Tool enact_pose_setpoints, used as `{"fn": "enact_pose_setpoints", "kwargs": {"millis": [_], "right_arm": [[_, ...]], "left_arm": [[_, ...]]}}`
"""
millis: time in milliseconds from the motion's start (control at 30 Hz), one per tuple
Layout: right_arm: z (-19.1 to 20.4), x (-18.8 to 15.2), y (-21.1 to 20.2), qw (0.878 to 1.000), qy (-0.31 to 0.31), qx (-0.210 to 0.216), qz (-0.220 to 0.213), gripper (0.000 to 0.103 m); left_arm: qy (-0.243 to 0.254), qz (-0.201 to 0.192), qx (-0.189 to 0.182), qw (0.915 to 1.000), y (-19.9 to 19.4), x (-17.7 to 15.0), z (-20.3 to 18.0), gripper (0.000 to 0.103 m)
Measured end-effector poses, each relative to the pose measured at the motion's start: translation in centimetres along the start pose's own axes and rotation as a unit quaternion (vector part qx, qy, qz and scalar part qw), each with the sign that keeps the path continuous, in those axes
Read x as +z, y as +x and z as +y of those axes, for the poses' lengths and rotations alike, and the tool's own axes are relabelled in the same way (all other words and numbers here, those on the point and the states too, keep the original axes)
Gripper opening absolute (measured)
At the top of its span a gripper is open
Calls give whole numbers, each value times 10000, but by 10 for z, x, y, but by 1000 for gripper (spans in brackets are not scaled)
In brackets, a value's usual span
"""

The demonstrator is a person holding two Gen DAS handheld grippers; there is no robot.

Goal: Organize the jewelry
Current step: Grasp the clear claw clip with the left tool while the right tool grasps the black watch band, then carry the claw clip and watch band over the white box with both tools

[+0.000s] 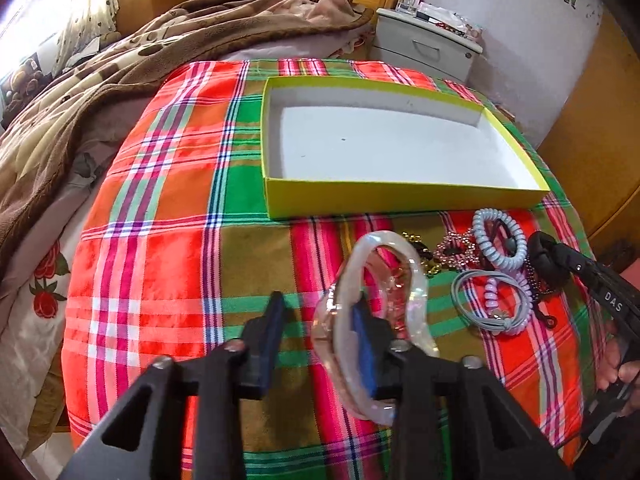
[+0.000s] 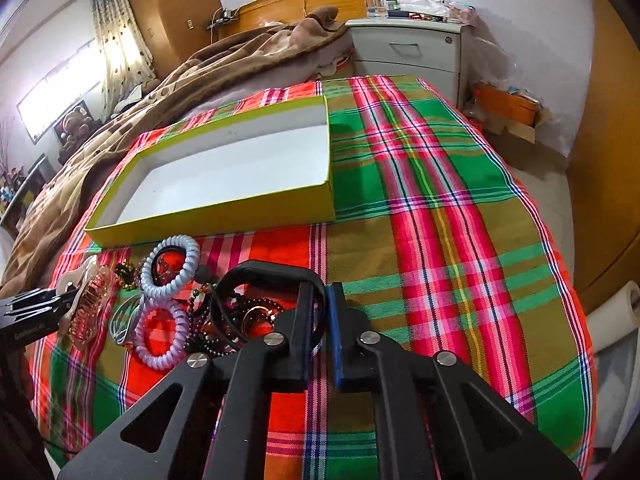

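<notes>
Hovering low over the cloth (image 1: 168, 208): left gripper (image 1: 320, 320) spread, hair claw (image 1: 376, 304) hooked on one finger; right gripper (image 2: 320, 320) clenched on black band (image 2: 272, 276).

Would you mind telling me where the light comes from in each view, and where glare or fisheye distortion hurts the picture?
Left wrist view: the window at upper left is blown out white; the yellow box bows from fisheye distortion; the clear hair claw on the left hand-held gripper glints. Right wrist view: the window is overexposed too; the plaid cloth curves toward the edges.
</notes>
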State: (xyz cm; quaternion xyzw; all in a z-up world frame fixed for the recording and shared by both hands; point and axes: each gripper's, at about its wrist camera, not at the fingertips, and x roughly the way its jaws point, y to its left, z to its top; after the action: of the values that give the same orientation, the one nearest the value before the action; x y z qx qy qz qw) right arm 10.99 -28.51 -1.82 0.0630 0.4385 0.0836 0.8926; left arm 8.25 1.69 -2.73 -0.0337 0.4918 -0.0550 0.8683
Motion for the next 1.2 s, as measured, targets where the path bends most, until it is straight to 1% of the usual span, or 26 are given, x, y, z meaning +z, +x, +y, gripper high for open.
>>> {"fn": "enact_pose_setpoints", "kwargs": {"millis": [33,100,133,367,467,733,967,1067,1200], "right_arm": [[0,0,-1,10000,2,3,-9,6],[0,0,-2,10000,-1,0,-31,6],[0,0,-3,10000,4,5,-55,6],[-3,0,-12,9996,123,68,-243,6],[-5,1,-16,9992,203,75,-333,6],[-4,16,-31,9982,244,48,-545,6],[3,44,-39,9971,203,38,-735,6],[7,60,-36,9969,169,12,-766,6],[14,81,-26,9969,136,-47,-769,6]], "left_arm": [[-19,-9,-32,10000,0,0,0,26],[-75,-9,-140,9999,0,-1,1,24],[-92,-11,-155,9998,-1,-1,1,20],[-221,-73,-284,9993,-5,-3,5,20],[-264,-189,-344,9989,-11,-2,7,20],[-236,-309,-391,9985,-22,7,6,20],[-177,-475,-355,9981,-32,31,9,20],[-141,-537,-371,9978,-33,47,11,20],[-152,-522,-381,9978,-28,70,16,20]]}}
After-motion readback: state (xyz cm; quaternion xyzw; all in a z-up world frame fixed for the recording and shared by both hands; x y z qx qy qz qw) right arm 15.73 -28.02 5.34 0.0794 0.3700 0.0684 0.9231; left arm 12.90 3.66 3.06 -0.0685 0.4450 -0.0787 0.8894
